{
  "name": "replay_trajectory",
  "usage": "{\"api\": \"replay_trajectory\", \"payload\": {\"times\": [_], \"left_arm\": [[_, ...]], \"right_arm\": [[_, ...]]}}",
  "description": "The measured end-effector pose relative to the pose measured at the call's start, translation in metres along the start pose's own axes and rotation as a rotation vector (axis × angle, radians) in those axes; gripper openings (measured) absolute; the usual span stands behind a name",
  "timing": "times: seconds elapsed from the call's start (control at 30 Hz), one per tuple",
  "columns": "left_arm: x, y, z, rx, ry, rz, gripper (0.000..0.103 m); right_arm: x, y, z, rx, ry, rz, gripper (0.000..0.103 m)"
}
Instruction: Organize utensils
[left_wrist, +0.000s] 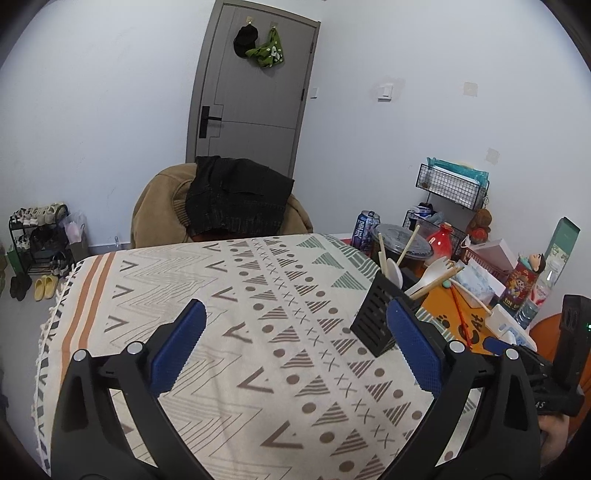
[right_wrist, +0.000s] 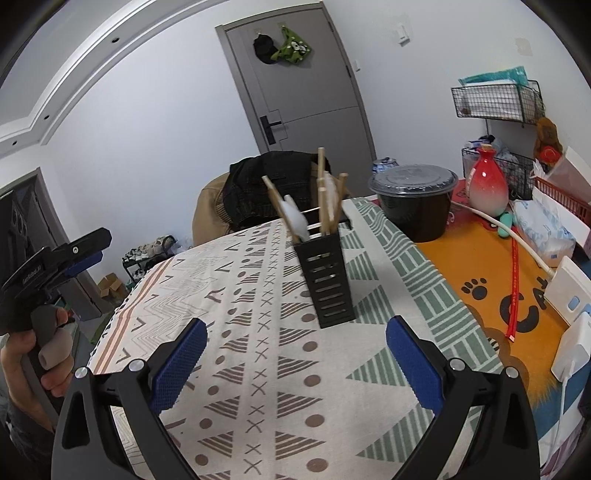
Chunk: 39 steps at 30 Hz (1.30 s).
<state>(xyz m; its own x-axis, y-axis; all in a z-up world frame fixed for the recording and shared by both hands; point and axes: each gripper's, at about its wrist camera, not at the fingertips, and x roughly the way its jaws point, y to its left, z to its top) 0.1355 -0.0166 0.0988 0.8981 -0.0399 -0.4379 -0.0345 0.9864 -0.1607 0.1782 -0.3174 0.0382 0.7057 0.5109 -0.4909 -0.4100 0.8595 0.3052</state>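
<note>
A black slotted utensil holder (right_wrist: 328, 280) stands upright on the patterned tablecloth (right_wrist: 240, 332). Wooden chopsticks (right_wrist: 322, 192) and a white spoon (right_wrist: 295, 218) stick out of its top. My right gripper (right_wrist: 297, 325) is open and empty, a short way in front of the holder. In the left wrist view the holder (left_wrist: 373, 317) sits just beyond the right fingertip of my left gripper (left_wrist: 295, 310), which is wide open over bare cloth with nothing between its pads. A hand holds the left gripper (right_wrist: 98, 249) at the table's left edge. One of the right gripper's blue pads (left_wrist: 495, 345) shows at the right.
A black lidded bowl (right_wrist: 413, 206), a red and white vase (right_wrist: 487, 184), a tissue pack (right_wrist: 543, 229) and a white power strip (right_wrist: 565, 291) crowd the orange mat on the right. A drink can (left_wrist: 364, 229) stands behind. A chair draped with jackets (left_wrist: 221, 206) is beyond the table.
</note>
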Motion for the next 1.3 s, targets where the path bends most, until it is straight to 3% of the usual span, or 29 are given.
{"api": "replay_trajectory", "payload": {"times": [0.3,0.93,1.3], "left_arm": [[-0.033,0.020,-0.019,-0.018,0.026,0.021,0.097],[-0.098,0.007,-0.064,0.060,0.054,-0.035,0.097],[-0.102,0.007,-0.071,0.053,0.054,-0.015,0.097]], "right_arm": [[-0.015,0.023,-0.010,-0.054,0.008,0.041,0.095],[-0.070,0.056,-0.039,-0.169,0.036,0.120,0.095],[-0.078,0.061,-0.039,-0.157,0.018,0.114,0.095]]}}
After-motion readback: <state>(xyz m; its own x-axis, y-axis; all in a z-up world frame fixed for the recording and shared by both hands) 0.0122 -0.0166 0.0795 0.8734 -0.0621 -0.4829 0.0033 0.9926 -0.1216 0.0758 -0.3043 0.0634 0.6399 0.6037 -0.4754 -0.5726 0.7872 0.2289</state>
